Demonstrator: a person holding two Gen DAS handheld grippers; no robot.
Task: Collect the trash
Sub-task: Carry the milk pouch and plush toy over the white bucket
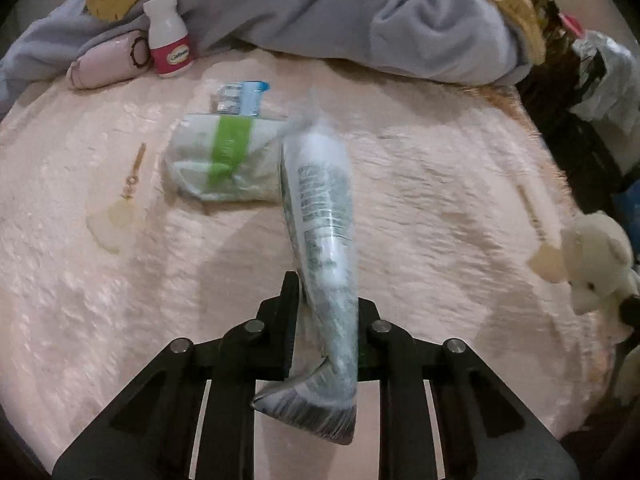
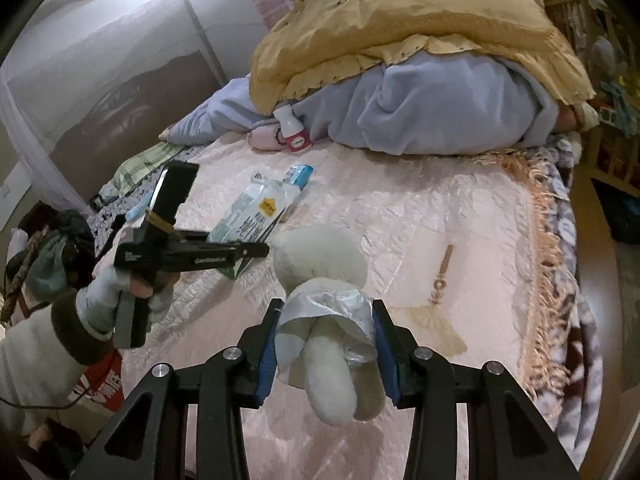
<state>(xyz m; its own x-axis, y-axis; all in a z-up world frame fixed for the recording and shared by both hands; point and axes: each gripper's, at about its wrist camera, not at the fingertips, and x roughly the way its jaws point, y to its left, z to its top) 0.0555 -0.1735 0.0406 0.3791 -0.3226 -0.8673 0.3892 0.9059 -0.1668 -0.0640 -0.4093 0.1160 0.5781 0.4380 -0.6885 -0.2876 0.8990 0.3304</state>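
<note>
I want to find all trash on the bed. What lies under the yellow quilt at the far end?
Under the yellow quilt lies a bunched grey-blue blanket. A white bottle and a pink pouch stand at its edge. Anything deeper beneath is covered.

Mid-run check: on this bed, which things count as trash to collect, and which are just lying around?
Trash, likely:
- plastic wrapper, clamped in the left hand-held gripper
- green-striped pack
- small blue packet

Just lying about, likely:
- plush toy in the right hand-held gripper
- white bottle
- pink pouch
- grey blanket
- yellow quilt
</note>
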